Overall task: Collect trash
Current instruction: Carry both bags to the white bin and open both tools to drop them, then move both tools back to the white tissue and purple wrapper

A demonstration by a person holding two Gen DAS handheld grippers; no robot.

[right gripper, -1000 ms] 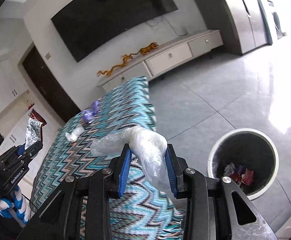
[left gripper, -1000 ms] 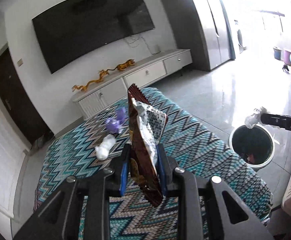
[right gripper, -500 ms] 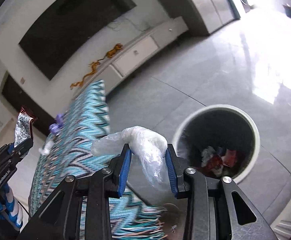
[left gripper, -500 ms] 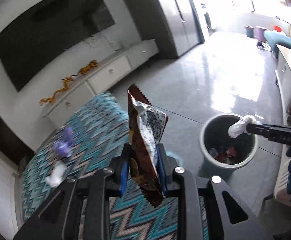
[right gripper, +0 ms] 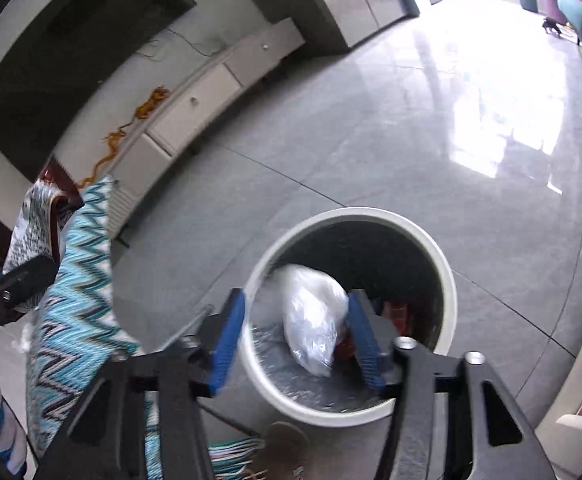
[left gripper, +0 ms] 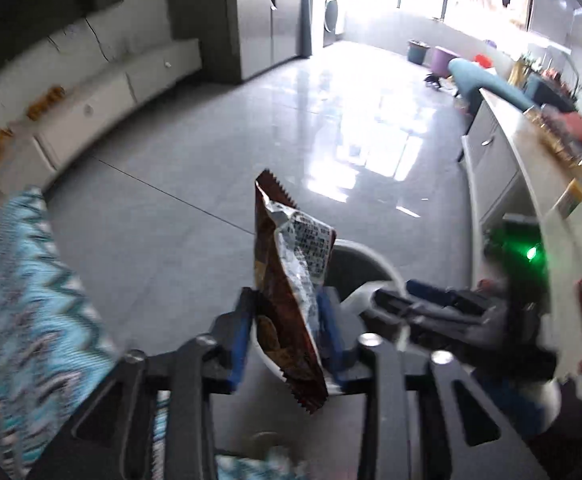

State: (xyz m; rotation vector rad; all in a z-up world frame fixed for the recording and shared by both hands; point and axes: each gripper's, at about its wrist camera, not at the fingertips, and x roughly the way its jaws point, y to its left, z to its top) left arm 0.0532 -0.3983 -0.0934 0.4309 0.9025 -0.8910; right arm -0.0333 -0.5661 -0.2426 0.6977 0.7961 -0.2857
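While left tongs (left gripper: 287, 334) grip wrapper (left gripper: 289, 280) — right tongs (right gripper: 297, 342) agape.

Dense small print on the snack wrapper (left gripper: 309, 246), too blurred to read

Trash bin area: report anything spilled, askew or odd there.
Nothing stands out. The white trash bin stands upright on the floor with the trash inside it. The clear plastic bag sits between the open right tongs above the bin's mouth. The left tongs grip the snack wrapper.
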